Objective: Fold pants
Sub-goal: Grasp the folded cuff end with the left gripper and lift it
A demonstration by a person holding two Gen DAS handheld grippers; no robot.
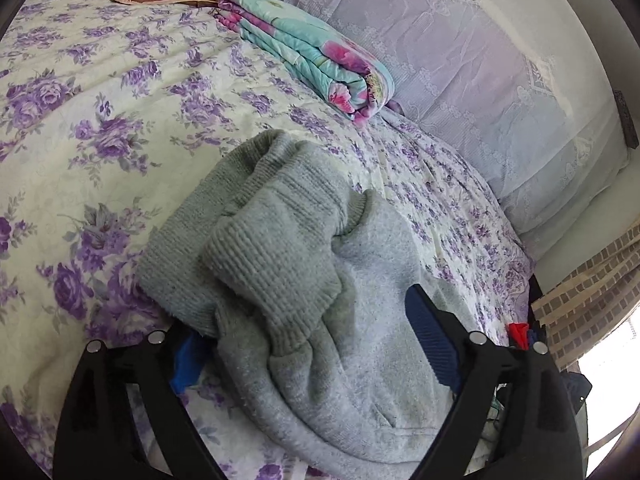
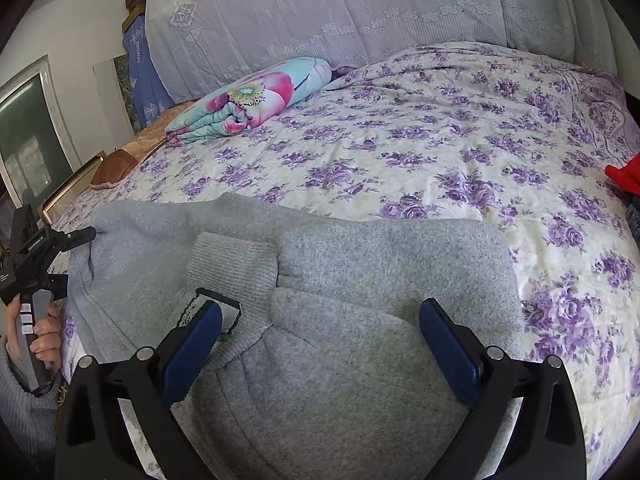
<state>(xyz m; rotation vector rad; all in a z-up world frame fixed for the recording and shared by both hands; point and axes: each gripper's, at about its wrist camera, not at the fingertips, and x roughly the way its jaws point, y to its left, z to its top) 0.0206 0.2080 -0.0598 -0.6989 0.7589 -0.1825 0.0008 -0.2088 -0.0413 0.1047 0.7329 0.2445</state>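
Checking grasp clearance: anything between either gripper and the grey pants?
Nothing visible. The grey pants lie directly between the open fingers of the right gripper and the left gripper; the folded quilt sits far off.

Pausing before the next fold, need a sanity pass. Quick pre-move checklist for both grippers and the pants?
1. Left gripper jaws open, straddling the pants: ok.
2. Right gripper jaws open over the pants: ok.
3. Pants lying flat: not ok, ribbed cuffs are bunched.
4. Pants fully on the bedspread: cannot tell, near edge is out of frame.
5. Folded quilt apart from the pants: ok.
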